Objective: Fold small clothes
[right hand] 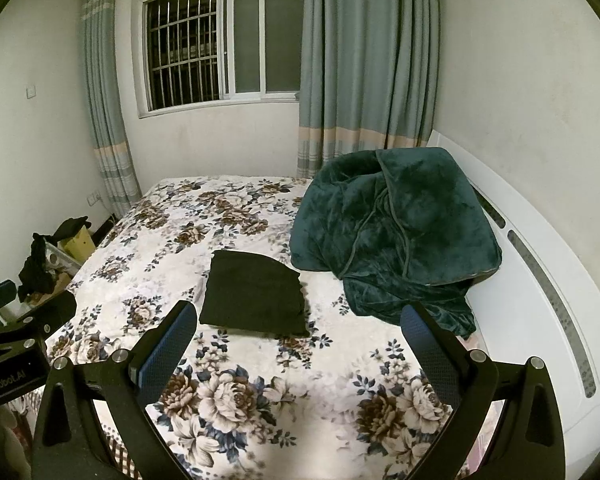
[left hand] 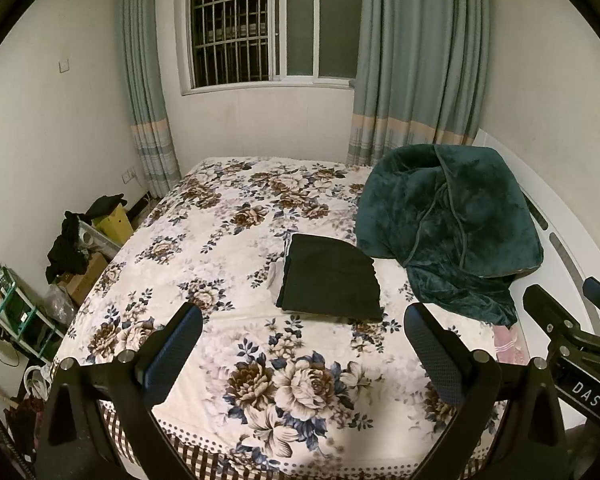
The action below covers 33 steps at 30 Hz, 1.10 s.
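A folded black garment (left hand: 330, 278) (right hand: 256, 294) lies flat as a neat rectangle on the floral bedspread (left hand: 228, 248) (right hand: 172, 232), a white edge peeking out under its left side. My left gripper (left hand: 302, 318) hovers above the near part of the bed, short of the garment, open with nothing between its fingers. My right gripper (right hand: 298, 316) is likewise open and empty, just in front of the garment's near edge. Each gripper shows at the edge of the other's view: right gripper (left hand: 568, 308), left gripper (right hand: 20, 300).
A heaped dark green plush blanket (left hand: 448, 224) (right hand: 396, 228) sits to the right of the garment against the white headboard (right hand: 540, 280). Boxes, dark clothes and a shelf (left hand: 76, 248) crowd the floor left of the bed. A window and curtains (left hand: 416, 60) are behind.
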Available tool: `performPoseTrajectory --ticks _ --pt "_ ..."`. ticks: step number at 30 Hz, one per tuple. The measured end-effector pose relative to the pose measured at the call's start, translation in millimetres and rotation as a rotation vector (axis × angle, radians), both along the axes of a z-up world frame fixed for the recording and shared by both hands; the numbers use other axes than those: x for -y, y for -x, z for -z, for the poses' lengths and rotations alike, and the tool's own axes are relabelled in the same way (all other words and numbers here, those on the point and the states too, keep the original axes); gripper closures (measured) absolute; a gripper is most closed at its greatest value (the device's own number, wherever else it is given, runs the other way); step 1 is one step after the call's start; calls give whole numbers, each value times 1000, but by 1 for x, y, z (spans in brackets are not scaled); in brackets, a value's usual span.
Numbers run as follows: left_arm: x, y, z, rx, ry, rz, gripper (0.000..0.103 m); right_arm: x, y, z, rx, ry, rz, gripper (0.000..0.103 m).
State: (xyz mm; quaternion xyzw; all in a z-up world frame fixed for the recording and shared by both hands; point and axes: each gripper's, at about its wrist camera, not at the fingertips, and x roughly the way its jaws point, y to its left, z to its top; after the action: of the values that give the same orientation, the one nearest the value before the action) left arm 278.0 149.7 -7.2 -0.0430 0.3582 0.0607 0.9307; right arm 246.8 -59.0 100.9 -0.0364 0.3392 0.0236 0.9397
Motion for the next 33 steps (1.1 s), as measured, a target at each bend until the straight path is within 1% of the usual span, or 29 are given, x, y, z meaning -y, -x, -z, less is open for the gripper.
performPoseTrajectory --ticks 4,20,33 --pt "-1 -2 0 1 0 6 0 -8 -5 -3 -3 -1 -10 0" --pt "-3 -2 0 1 -2 11 0 -17 -2 0 -3 -10 1 0" --pt "-2 -2 0 0 -1 9 0 -16 2 2 -3 -13 9 0"
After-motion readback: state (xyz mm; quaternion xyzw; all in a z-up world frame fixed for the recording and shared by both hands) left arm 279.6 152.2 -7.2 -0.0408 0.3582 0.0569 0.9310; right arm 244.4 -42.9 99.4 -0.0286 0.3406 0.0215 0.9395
